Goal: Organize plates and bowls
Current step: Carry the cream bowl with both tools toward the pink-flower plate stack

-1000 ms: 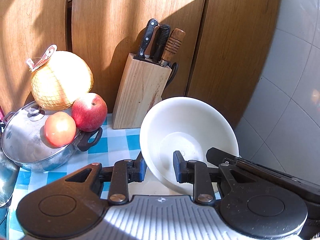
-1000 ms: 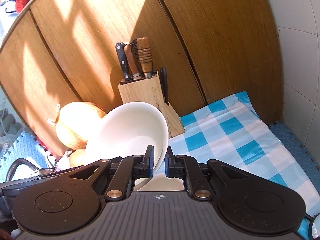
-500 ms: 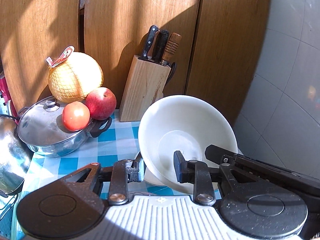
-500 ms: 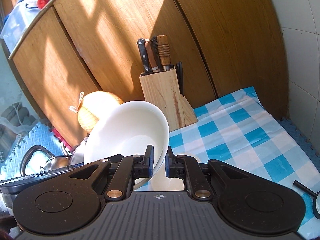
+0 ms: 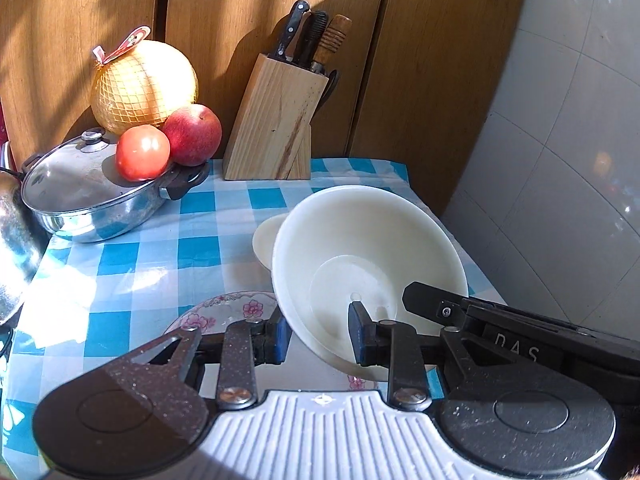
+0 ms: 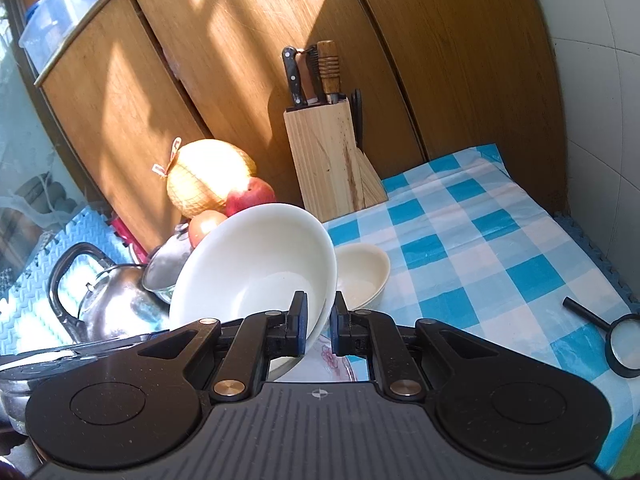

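Observation:
A large white bowl [image 5: 360,248] hangs tilted over the blue-checked tablecloth [image 5: 160,256], gripped from two sides. My left gripper [image 5: 318,338] straddles its near rim, one pad outside the wall and one inside, and its jaws are opening slightly. In the right wrist view the same bowl [image 6: 256,264] has its right rim pinched tight in my right gripper [image 6: 320,326]. Below the bowl lies a floral plate [image 5: 224,312], also visible as a sliver [image 6: 332,360] between the right fingers. A small cream bowl [image 6: 362,276] stands on the cloth just behind.
A lidded steel pot [image 5: 92,188] carries a tomato [image 5: 142,152] and an apple [image 5: 192,134], with a netted pomelo [image 5: 144,84] behind. A knife block [image 5: 276,120] stands against wooden cabinet doors. A kettle [image 6: 116,304] is at the left, a magnifying glass [image 6: 622,344] at the right.
Both grippers have drawn back from the cabinet and knife block with the white bowl and dropped a little. The small cream bowl and floral plate have come into view beneath it.

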`<state>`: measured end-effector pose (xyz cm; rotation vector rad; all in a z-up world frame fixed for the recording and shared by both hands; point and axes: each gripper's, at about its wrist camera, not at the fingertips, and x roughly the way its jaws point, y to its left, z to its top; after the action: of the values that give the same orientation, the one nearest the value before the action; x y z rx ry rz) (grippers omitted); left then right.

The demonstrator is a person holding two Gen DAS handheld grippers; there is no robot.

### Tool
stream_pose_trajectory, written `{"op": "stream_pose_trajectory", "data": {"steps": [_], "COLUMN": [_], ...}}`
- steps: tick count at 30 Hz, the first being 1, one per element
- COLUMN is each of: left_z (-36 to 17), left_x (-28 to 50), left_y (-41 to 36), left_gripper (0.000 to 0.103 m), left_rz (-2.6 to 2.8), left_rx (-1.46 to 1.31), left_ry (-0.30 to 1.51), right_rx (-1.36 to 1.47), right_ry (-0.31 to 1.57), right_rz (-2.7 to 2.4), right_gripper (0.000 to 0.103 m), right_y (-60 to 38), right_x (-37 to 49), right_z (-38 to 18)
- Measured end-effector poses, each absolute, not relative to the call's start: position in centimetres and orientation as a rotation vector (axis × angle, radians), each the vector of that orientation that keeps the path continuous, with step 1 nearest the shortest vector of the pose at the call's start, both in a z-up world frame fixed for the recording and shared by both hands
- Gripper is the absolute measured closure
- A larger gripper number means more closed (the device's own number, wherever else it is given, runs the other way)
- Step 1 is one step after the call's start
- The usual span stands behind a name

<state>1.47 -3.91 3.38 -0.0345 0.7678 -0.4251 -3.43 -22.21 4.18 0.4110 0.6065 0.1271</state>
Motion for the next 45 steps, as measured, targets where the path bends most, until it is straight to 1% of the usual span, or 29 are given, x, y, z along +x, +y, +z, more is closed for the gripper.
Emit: {"op": "stream_pose_trajectory", "data": {"steps": [4, 10, 20, 28, 45], "left_z": [2.0, 1.4, -0.4, -1.3, -3.2], "left_x": [4.5, 7.8, 12.7, 14.4, 16.1], "left_y": [-4.4, -5.2, -5.7, -6.0, -6.6], "left_gripper": [0.079, 0.080, 0.081, 0.083, 0.082], "left_rz": [-0.419, -0.397, -0.352, -0.323, -0.312], "left_rx": [-0.056, -0.055, -0.060, -0.052, -0.030], "left_ry": [0.814, 0.819, 0.866, 0.884, 0.925], "right_rx": [0.395, 0.399, 0.398, 0.392, 0.384], "right_ry": [0.642, 0.693, 0.714, 0.761, 0.795], "right_rz": [0.105, 0.063, 0.046, 0.030, -0.005], "right_gripper": [0.087, 0.087, 0.087, 0.087, 0.087], "right_y": [-21.7, -21.9, -22.3, -22.0, -22.2], "right_x": [-2.7, 0.7, 5.7, 8.8, 11.0], "right_z": [3.4, 1.8, 1.1, -0.4, -2.1]}}
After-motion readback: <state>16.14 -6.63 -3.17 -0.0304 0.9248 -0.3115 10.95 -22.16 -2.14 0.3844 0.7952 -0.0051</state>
